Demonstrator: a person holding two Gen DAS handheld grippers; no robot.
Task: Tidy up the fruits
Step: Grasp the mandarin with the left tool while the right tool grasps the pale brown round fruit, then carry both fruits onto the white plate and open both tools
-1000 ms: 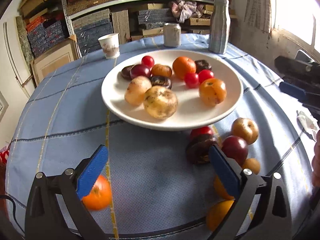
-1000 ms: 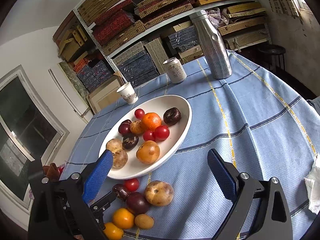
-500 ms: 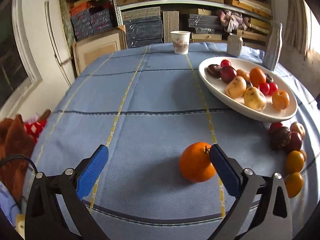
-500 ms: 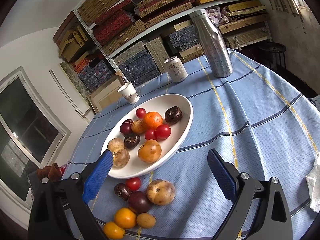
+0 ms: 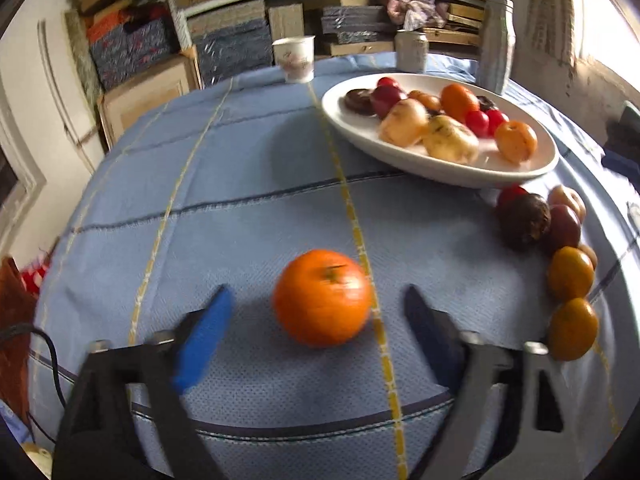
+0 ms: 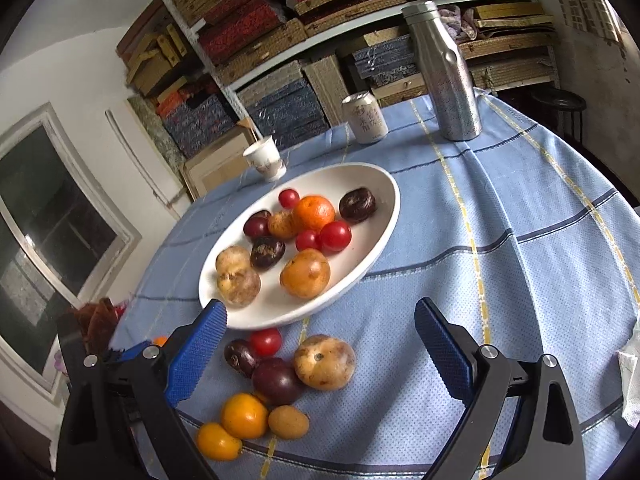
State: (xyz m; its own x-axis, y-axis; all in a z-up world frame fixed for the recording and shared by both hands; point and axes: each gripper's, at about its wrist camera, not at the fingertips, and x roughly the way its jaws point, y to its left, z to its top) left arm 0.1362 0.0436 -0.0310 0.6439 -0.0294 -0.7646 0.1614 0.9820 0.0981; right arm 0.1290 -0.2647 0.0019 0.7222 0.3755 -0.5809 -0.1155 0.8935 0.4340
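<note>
My left gripper (image 5: 316, 312) is closing, its blue pads either side of the round orange tangerine (image 5: 322, 297) but not yet pressing it. The fruit sits on the blue checked tablecloth (image 5: 248, 184), dead ahead between my fingers, near their tips; being round, it offers no long axis to line up with. My left hand is much the nearer. My right gripper (image 6: 320, 340) hangs wide apart and empty over the loose fruits beside the white oval plate (image 6: 384, 216).
</note>
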